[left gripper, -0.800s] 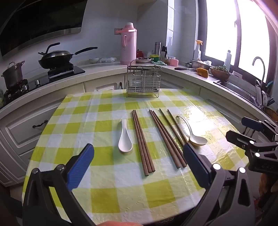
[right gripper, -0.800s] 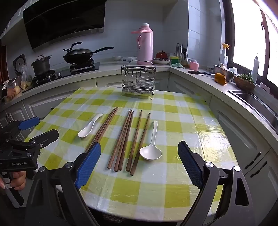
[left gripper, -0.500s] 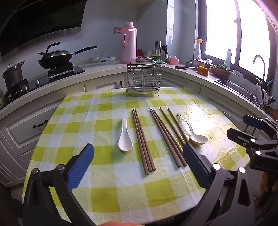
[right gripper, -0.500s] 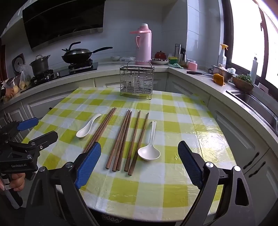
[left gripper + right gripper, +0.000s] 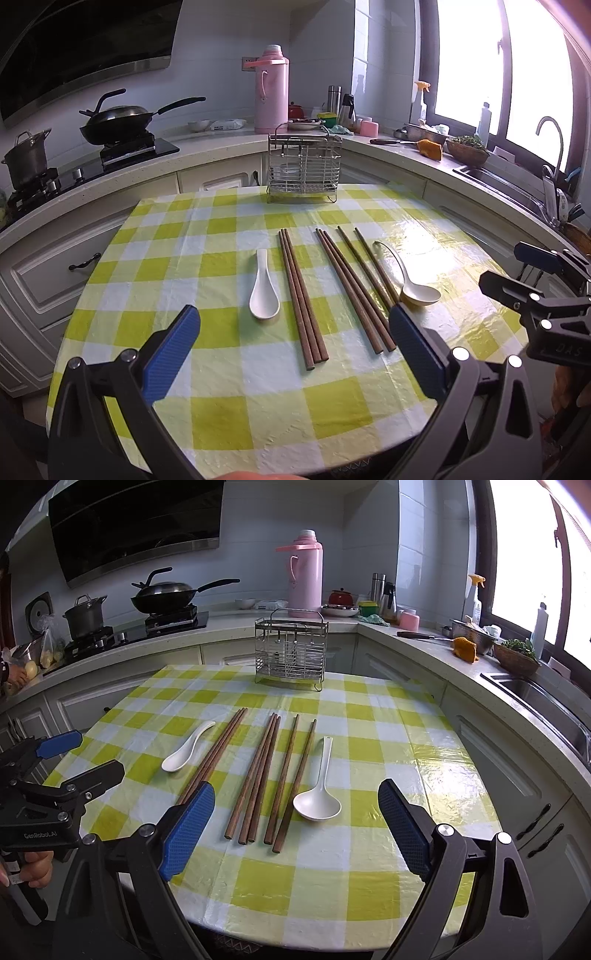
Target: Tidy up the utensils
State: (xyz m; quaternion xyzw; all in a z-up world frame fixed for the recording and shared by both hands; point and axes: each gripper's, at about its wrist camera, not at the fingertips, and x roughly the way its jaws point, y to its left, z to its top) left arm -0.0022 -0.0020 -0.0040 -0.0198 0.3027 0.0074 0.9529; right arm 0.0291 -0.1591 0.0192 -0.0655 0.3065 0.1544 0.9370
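On a round table (image 5: 373, 882) with a yellow and white checked cloth lie brown wooden chopsticks (image 5: 258, 775) in a loose fan, three close together at the left, three more beside them and two set slightly apart at the right. A short white spoon (image 5: 186, 747) lies left of them, and a long-handled white ladle (image 5: 318, 794) lies to their right, bowl toward the near edge. A wire rack (image 5: 290, 650) stands upright at the far side, while the left gripper (image 5: 293, 343) and right gripper (image 5: 295, 819) hang over the near edge, both with blue-padded jaws spread wide and nothing between them
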